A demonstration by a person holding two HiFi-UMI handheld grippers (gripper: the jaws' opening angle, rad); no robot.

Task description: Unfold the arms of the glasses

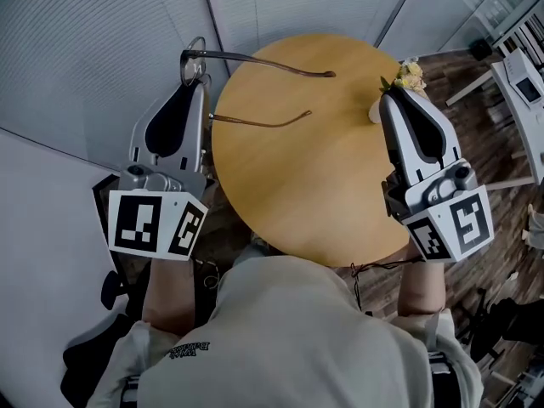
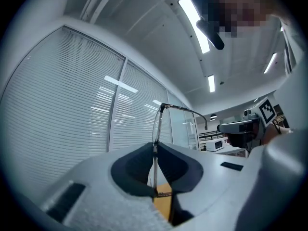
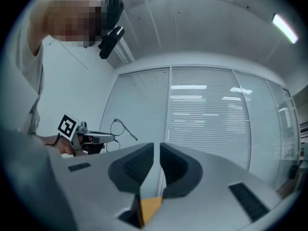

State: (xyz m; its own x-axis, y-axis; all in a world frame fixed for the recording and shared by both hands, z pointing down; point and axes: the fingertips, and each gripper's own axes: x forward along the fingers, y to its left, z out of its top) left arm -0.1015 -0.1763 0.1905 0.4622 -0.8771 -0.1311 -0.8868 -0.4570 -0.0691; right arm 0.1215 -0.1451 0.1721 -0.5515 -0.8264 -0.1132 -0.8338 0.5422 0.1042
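Observation:
My left gripper is shut on the thin-rimmed glasses, gripping the front frame beside the lens and holding them up at the round wooden table's far left edge. Both brown arms stand unfolded and reach right over the tabletop. In the left gripper view the frame runs up between the dark pads, with one arm curving off to the right. My right gripper hovers over the table's right side, shut and with nothing in it. Its own view shows the jaws closed and the glasses far off to the left.
A small bunch of pale flowers in a white holder sits at the table's far right edge, just beyond my right gripper. Window blinds line the far side. White furniture stands to the right, on the dark wood floor.

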